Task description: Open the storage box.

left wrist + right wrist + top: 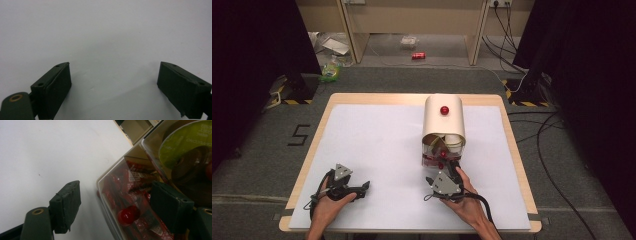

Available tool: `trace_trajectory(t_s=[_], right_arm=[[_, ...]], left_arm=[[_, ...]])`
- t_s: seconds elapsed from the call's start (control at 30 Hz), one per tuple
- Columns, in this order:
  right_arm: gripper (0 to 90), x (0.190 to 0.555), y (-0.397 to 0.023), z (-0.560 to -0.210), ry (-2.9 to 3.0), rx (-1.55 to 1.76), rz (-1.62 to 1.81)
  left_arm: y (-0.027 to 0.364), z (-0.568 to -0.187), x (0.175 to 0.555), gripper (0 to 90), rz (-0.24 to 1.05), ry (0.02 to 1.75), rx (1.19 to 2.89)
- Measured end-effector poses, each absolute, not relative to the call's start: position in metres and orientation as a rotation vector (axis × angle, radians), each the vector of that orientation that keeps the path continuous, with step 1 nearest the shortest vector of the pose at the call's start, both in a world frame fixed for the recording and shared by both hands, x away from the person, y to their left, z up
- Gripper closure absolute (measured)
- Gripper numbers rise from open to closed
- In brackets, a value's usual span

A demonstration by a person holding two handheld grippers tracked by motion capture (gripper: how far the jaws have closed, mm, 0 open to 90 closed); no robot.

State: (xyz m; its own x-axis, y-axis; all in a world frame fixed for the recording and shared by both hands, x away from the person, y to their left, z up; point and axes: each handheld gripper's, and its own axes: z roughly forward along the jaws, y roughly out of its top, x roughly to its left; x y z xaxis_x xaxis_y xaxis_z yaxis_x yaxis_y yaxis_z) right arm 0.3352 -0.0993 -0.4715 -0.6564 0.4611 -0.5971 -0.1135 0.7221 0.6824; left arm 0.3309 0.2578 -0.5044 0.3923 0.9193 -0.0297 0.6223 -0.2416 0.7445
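Note:
A cream box with a rounded top and a red knob stands on the white table cover, right of the middle. Its clear front panel has a small red knob; red packets and a green-labelled round pack show through it. My right gripper is open at the box's front, its jaws standing on either side of the panel's corner and knob, without pressing on them. At the near left, my left gripper lies low over the bare cover, open, nothing between its jaws.
The wooden table edge frames the cover. Beyond the table, a red can and litter lie on the floor under a wooden bench. Cables run along the floor at the right.

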Motion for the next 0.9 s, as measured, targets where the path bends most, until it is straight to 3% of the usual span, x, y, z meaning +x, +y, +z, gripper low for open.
trace_trajectory(t_s=[0.23, 0.47, 0.9], right_arm=[[23.5, 0.338, -0.097, -0.474, 2.129, 0.259, 0.898], [29.6, 0.339, -0.103, -0.466, 2.176, 0.322, 0.969], [30.6, 0.334, -0.108, -0.46, 2.229, 0.325, 1.015]], left_arm=[[0.258, -0.504, 0.331, 11.1, 0.554, 1.318, 1.967], [0.258, -0.504, 0.331, 11.0, 0.555, 1.318, 1.967], [0.258, -0.504, 0.331, 11.0, 0.555, 1.318, 1.967]])
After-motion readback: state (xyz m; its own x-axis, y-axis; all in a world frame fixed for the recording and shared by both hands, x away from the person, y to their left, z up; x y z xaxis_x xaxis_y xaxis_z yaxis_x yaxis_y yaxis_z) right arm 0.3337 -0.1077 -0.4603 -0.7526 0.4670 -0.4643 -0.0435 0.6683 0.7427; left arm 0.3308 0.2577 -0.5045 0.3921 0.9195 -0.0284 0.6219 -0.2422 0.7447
